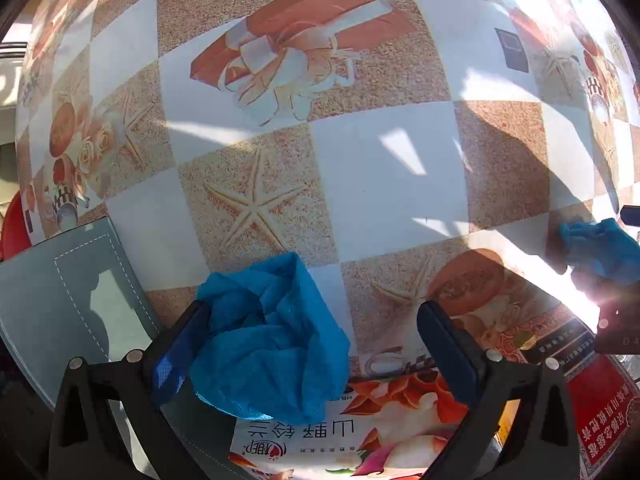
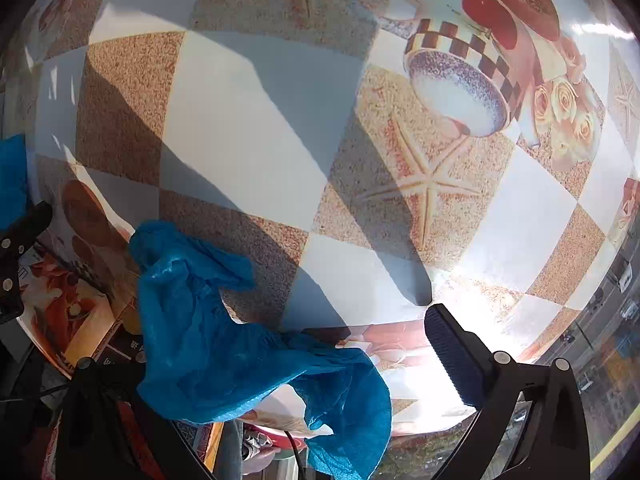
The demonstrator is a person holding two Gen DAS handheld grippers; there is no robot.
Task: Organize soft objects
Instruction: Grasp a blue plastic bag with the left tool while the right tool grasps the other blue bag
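Note:
A crumpled blue soft cover [image 1: 272, 340] lies between the wide-open fingers of my left gripper [image 1: 316, 344], resting against the left finger [image 1: 180, 344]. A second blue cover [image 2: 224, 332] drapes over the left finger of my right gripper [image 2: 288, 344], whose jaws stand wide apart; it hangs down past the table edge. The right finger [image 2: 452, 352] is bare. That second cover also shows at the right edge of the left wrist view [image 1: 600, 248]. The left gripper's body shows at the left edge of the right wrist view [image 2: 16, 252].
The table wears a patterned cloth [image 1: 380, 168] with starfish, cups and a gift box. A grey stitched mat [image 1: 68, 300] lies at the left. Printed packages [image 1: 360, 432] and a red box [image 1: 604, 412] sit at the near edge. The table edge [image 2: 560, 332] curves on the right.

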